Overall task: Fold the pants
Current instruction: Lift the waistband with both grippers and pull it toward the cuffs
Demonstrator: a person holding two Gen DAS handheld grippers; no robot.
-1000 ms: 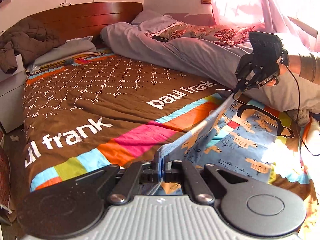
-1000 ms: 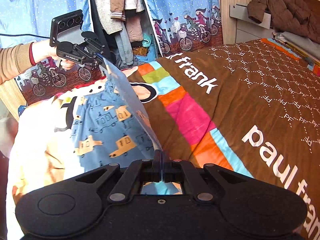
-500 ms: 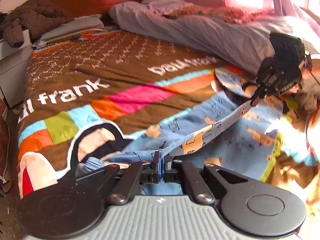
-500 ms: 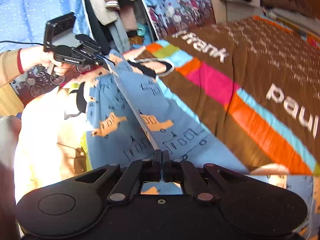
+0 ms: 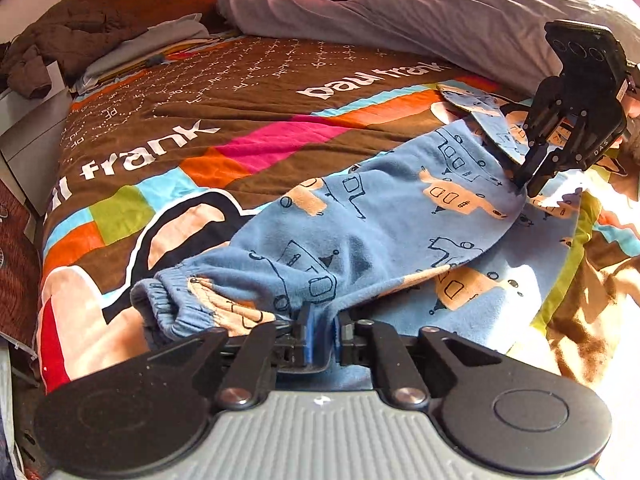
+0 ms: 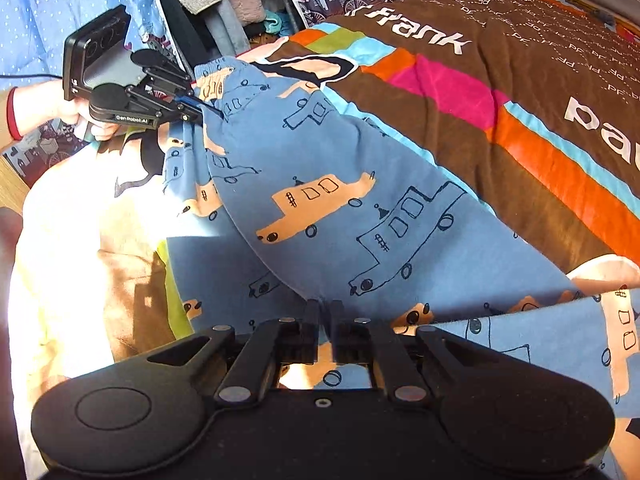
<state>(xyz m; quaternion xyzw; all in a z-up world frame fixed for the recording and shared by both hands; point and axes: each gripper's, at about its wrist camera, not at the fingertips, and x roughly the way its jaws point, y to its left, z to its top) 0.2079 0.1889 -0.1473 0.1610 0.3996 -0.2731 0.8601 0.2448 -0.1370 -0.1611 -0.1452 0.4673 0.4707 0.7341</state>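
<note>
Blue pants [image 5: 372,224] printed with orange cars and outlined trucks lie across the near half of a bed [image 5: 248,128], spread over a brown "paul frank" blanket [image 6: 532,80] with pink, orange and turquoise stripes. In the left wrist view the left tongs [image 5: 322,332] sit at 6 o'clock, their jaws parted by a narrow gap with a fold of blue cloth running between them; the gathered elastic cuff [image 5: 168,300] bunches just beside them at 8 o'clock. The right tongs [image 5: 528,184] come in from 3 o'clock, tips pressed into the other end of the same fold, though whether they pinch it cannot be told from here. The right wrist view shows the right tongs [image 6: 325,320] at 6 o'clock slightly parted, cloth passing between the jaws, while the left tongs [image 6: 200,114] at 10 o'clock meet the cuffed end. A grey duvet [image 5: 420,12] lies heaped at 12 o'clock, and a brown jacket [image 5: 68,40] rests at 10 o'clock.
</note>
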